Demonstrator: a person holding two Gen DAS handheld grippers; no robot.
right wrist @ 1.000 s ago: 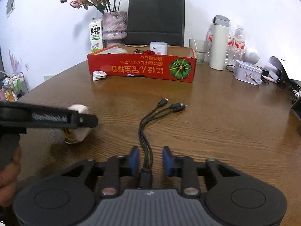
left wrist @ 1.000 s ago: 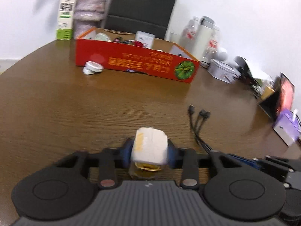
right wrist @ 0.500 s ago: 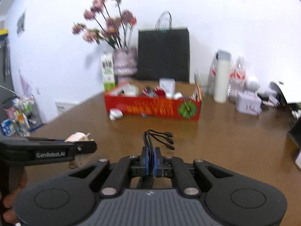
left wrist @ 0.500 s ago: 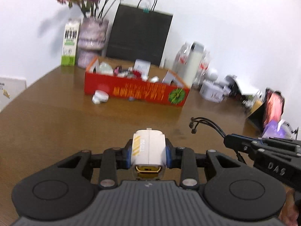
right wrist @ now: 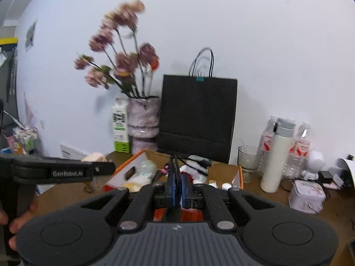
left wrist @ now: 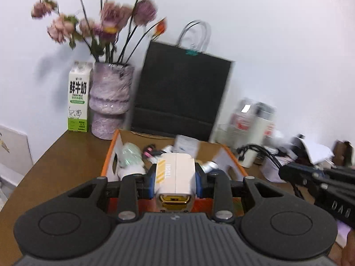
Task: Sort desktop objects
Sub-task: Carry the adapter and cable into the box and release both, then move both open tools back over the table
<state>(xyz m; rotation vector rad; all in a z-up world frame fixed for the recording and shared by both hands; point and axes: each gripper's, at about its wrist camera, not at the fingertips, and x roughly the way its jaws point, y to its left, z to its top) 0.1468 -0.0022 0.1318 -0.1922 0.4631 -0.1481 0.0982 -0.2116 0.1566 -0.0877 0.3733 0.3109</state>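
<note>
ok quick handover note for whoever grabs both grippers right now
Left gripper: shut on the white charger, held in the air at the near edge of the red cardboard box.
Right gripper: shut on the black multi-head cable, also held up in front of the box, plugs dangling over it.
Done: both items picked up and carried to the box, which already holds several small items.
Left: lower each over the box and release. Whether anything remains on the table nearer you is out of view.
</note>
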